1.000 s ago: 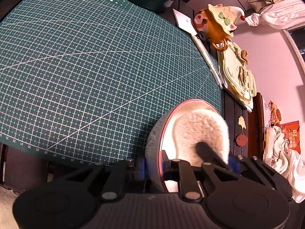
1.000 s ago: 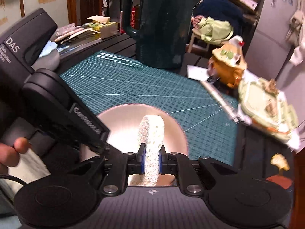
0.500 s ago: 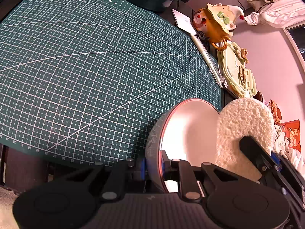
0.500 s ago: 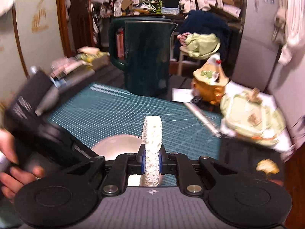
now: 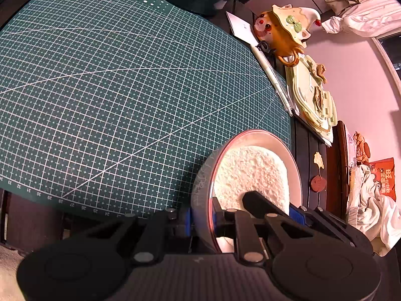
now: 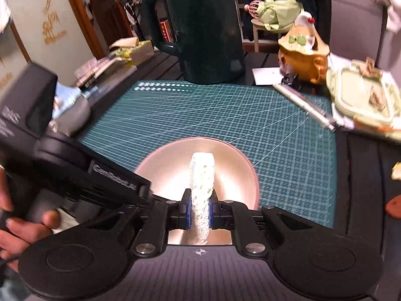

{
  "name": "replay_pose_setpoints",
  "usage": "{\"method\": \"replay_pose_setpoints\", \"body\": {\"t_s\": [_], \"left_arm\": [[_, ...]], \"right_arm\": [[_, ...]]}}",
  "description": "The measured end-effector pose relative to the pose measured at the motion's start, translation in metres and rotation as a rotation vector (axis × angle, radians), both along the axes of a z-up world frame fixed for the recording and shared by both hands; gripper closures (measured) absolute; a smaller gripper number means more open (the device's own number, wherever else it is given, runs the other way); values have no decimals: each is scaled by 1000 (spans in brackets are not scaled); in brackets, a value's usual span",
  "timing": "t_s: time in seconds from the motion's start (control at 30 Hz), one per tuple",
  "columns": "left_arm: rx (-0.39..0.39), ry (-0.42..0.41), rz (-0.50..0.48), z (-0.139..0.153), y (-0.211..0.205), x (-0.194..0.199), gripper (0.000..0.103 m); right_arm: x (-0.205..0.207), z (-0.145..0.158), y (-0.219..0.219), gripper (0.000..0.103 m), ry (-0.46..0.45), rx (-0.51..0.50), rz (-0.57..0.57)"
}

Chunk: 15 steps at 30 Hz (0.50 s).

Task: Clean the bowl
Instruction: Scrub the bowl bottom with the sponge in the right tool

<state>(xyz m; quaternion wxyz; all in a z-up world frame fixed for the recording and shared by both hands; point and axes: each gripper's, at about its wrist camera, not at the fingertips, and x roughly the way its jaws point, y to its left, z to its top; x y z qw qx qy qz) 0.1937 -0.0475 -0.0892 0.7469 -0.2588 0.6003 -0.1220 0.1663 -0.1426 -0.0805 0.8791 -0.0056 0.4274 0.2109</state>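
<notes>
Pink-lined bowl [image 5: 255,140] sits at the green cutting mat's [image 5: 112,87] near edge, its rim clamped by the left gripper [image 5: 201,222]. Only the right wrist view shows the right gripper [image 6: 199,209] pinching the sponge [image 6: 201,175] edge-on inside it, beyond which stands a dark pitcher [image 6: 203,30].

A: Warm, dim light; glare glows inside the bowl [image 6: 225,165], brightest toward six o'clock.

B: Fisheye bends the mat [image 5: 112,87] lines, corners go black. Right view smears at nine o'clock; the left view is sharp.
</notes>
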Motion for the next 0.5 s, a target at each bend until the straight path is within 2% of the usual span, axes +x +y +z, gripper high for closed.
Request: {"method": "replay_pose_setpoints", "body": {"t_s": [0.17,0.5], "left_arm": [[-6,2,4,-3,6,2,87],[-21,4,14,-7,13,2,87]], "right_arm": [[-4,7,-2,92,-73,-92,-15],[-6,28,-18,92,-124,-38,-48]]}}
